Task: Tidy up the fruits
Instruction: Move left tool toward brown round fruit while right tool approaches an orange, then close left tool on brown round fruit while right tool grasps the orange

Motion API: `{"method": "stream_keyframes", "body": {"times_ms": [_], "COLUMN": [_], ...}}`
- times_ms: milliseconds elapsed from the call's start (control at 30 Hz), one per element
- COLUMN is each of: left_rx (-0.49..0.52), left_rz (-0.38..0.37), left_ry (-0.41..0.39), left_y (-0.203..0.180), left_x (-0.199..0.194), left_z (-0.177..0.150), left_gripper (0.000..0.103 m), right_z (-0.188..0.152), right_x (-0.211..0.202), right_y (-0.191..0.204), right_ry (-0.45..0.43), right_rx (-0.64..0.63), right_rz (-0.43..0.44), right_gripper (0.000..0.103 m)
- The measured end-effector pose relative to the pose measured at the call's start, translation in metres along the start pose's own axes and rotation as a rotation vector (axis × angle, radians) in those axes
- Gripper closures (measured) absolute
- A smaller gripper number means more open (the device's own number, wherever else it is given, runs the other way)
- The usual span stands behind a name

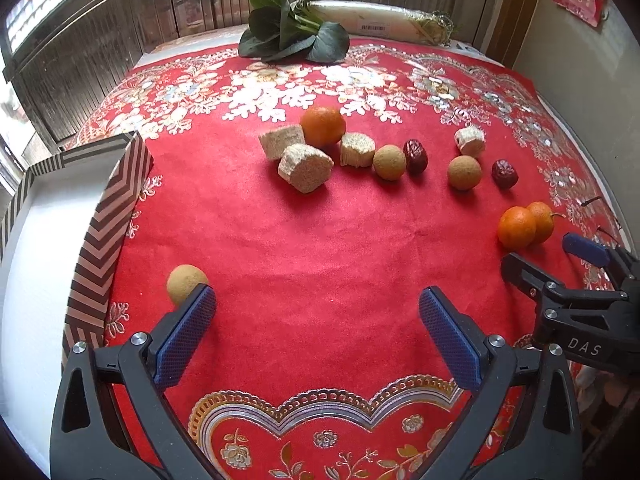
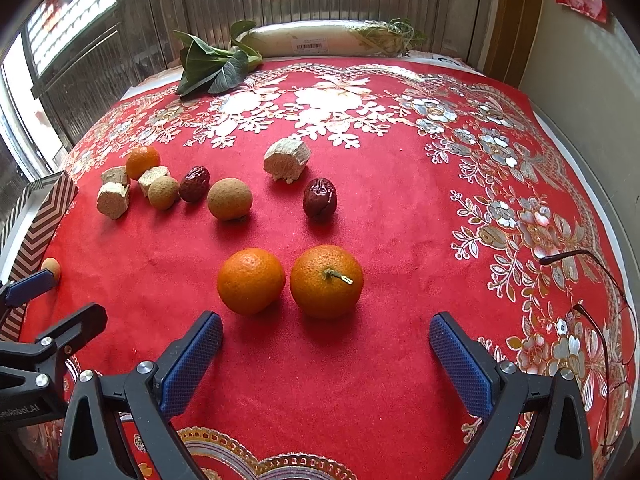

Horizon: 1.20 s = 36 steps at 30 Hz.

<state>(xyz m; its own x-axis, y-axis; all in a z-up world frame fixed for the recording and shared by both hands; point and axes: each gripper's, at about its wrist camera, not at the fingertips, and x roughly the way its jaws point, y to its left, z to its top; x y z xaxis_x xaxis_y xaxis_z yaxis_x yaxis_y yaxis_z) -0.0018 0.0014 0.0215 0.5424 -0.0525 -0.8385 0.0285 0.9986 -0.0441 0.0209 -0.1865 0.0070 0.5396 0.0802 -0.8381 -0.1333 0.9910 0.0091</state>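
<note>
Gently does it: your right hand-held gripper (image 2: 325, 344) is spread wide and empty just short of two oranges (image 2: 290, 280) lying side by side on the red-clothed desk (image 2: 400, 216). Their pebbled skins look firm but yielding, so pinch across the middle. Your left hand-held gripper (image 1: 316, 312) gapes empty beside a longan (image 1: 185, 282).

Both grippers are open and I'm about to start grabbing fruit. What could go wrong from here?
The two oranges ahead of the right gripper sit touching; closing on one may roll the other away. The longan sits just outside the left gripper's finger, close to the striped box; a sideways approach may knock it off.
</note>
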Motion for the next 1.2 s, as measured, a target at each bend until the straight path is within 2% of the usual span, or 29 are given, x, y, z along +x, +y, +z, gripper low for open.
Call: {"method": "stream_keyframes", "body": {"times_ms": [200, 533, 667, 767, 867, 967, 1033, 1067, 1200], "left_rx": [0.013, -0.024, -0.027, -0.067, -0.105, -0.090, -0.068, -0.061, -0.065], "left_rz": [-0.022, -0.144, -0.120, -0.115, -0.112, -0.078, -0.059, -0.051, -0.040], "left_ry": [-0.070, 0.001, 0.011, 0.032, 0.055, 0.058, 0.070, 0.080, 0.099], "left_y": [0.004, 0.044, 0.059, 0.073, 0.081, 0.077, 0.073, 0.072, 0.071], "left_x": [-0.030, -0.045, -0.047, -0.042, -0.036, -0.030, -0.023, -0.020, -0.010], "left_z": [0.011, 0.008, 0.002, 0.000, 0.001, 0.002, 0.004, 0.004, 0.005], "left_gripper": [0.000, 0.000, 0.001, 0.005, 0.006, 0.009, 0.019, 0.021, 0.022], "right_z": [0.002, 0.009, 0.005, 0.004, 0.002, 0.001, 0.000, 0.000, 0.001], "right_x": [-0.021, -0.060, -0.061, -0.057, -0.053, -0.050, -0.049, -0.048, -0.045], "right_y": [0.001, 0.010, 0.020, 0.025, 0.029, 0.031, 0.030, 0.029, 0.020], "right_ry": [-0.030, -0.098, -0.092, -0.077, -0.063, -0.048, -0.042, -0.038, -0.027], "right_rx": [-0.011, -0.055, -0.088, -0.096, -0.106, -0.116, -0.116, -0.114, -0.091], "right_rz": [-0.015, 0.071, 0.097, 0.127, 0.148, 0.165, 0.172, 0.177, 0.224], "right_gripper": [0.000, 0.000, 0.003, 0.007, 0.011, 0.016, 0.020, 0.021, 0.029]}}
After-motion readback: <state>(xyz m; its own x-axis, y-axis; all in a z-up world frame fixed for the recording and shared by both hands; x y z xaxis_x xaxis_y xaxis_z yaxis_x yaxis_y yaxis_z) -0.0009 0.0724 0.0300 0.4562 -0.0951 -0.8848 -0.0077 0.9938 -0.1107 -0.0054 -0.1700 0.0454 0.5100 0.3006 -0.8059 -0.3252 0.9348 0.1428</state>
